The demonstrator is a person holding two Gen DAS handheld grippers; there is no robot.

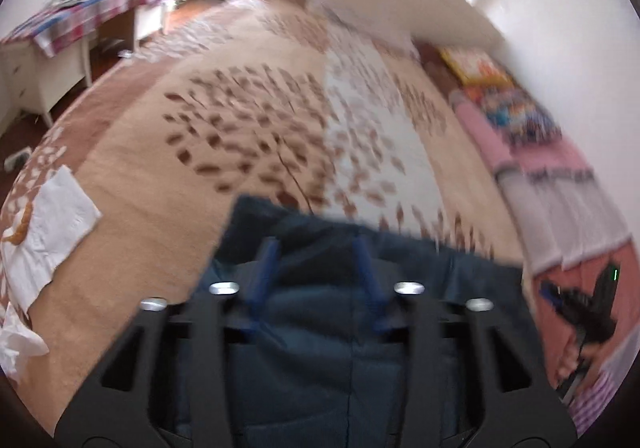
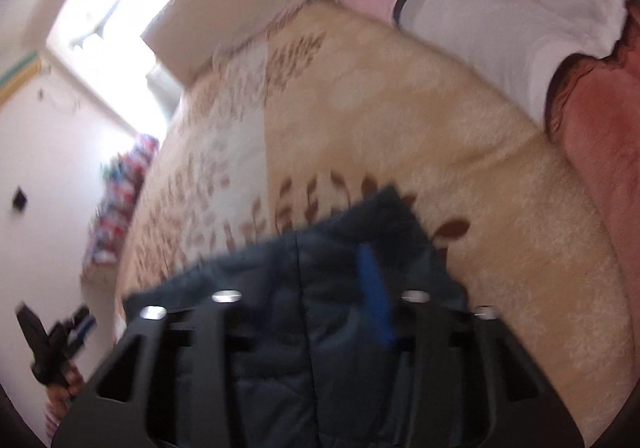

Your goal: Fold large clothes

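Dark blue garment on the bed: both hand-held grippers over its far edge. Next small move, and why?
Probably close both on that edge, then lift. The left hand-held gripper shows its blue fingers spread over the dark blue garment, not visibly pinching it; the right hand-held gripper sits near the far corner. The beige bedspread beyond gives room to fold. Blur makes contact uncertain.

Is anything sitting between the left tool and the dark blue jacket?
Nothing visible does. The left tool is right over the dark blue quilted jacket, which lies on the beige leaf-patterned blanket.
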